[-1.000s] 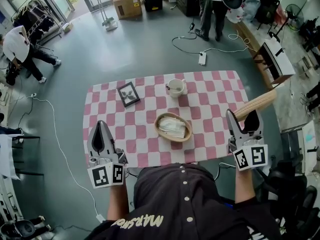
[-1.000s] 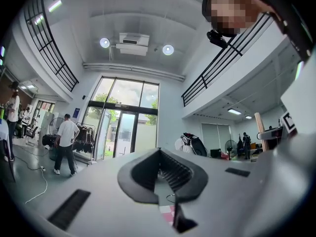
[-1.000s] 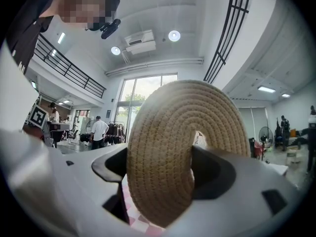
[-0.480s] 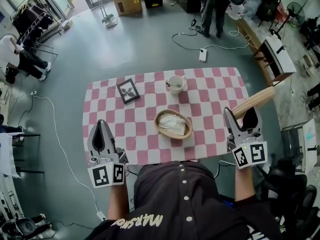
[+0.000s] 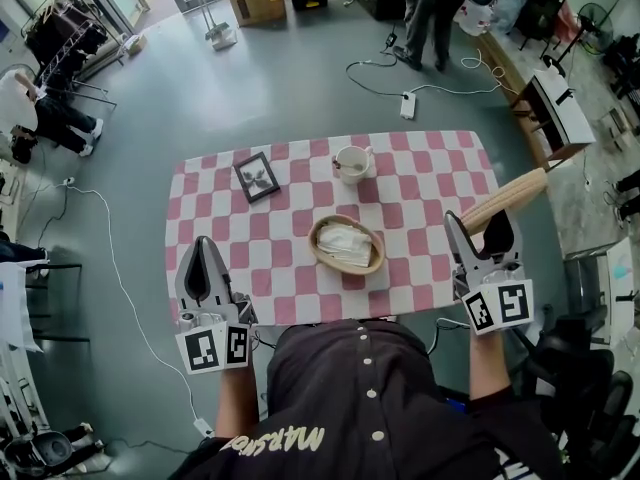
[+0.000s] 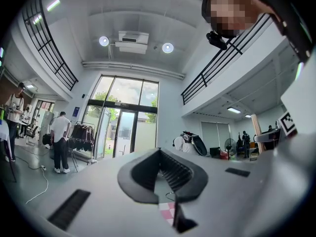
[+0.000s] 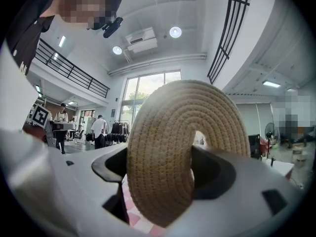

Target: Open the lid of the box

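Observation:
The box is a woven oval basket (image 5: 347, 247) at the middle of the pink-and-white checked table (image 5: 420, 173), standing uncovered with white folded stuff inside. Its coiled rope lid (image 5: 510, 198) is off the basket, held edge-on over the table's right edge. My right gripper (image 5: 483, 226) is shut on that lid; in the right gripper view the lid (image 7: 168, 142) fills the space between the jaws of the right gripper (image 7: 163, 181). My left gripper (image 5: 203, 245) hovers at the table's near left corner, shut and holding nothing; the left gripper (image 6: 163, 162) shows only room beyond.
A white cup (image 5: 352, 164) and a small black picture frame (image 5: 257, 178) stand on the far half of the table. On the floor beyond lie a power strip (image 5: 408, 105) with cables. A person (image 5: 432, 8) stands at the back; a bench (image 5: 551, 108) is at right.

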`<action>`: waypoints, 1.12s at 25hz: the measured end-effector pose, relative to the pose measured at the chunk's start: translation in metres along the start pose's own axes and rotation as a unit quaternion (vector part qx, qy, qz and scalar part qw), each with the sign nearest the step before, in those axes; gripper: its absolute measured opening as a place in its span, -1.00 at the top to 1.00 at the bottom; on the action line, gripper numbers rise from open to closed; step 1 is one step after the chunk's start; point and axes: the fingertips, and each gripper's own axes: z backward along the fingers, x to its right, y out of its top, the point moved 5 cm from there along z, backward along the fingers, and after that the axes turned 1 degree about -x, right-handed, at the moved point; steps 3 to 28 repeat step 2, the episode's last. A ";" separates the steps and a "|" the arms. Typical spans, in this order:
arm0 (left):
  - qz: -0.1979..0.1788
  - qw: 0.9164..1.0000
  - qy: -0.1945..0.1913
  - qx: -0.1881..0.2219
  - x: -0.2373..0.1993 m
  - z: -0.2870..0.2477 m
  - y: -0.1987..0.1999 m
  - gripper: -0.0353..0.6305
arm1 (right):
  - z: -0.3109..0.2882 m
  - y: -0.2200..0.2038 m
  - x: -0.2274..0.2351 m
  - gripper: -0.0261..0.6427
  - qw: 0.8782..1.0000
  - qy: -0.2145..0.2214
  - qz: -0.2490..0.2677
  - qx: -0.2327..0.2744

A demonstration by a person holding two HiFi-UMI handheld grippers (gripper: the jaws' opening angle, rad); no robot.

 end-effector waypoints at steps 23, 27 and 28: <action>0.001 1.000 0.000 -0.001 0.002 -0.001 0.000 0.87 | -0.001 0.000 0.001 -0.20 1.000 0.003 0.000 0.000; 0.001 1.000 0.000 -0.001 0.002 -0.001 0.000 0.87 | -0.001 0.000 0.001 -0.20 1.000 0.003 0.000 0.000; 0.001 1.000 0.000 -0.001 0.002 -0.001 0.000 0.87 | -0.001 0.000 0.001 -0.20 1.000 0.003 0.000 0.000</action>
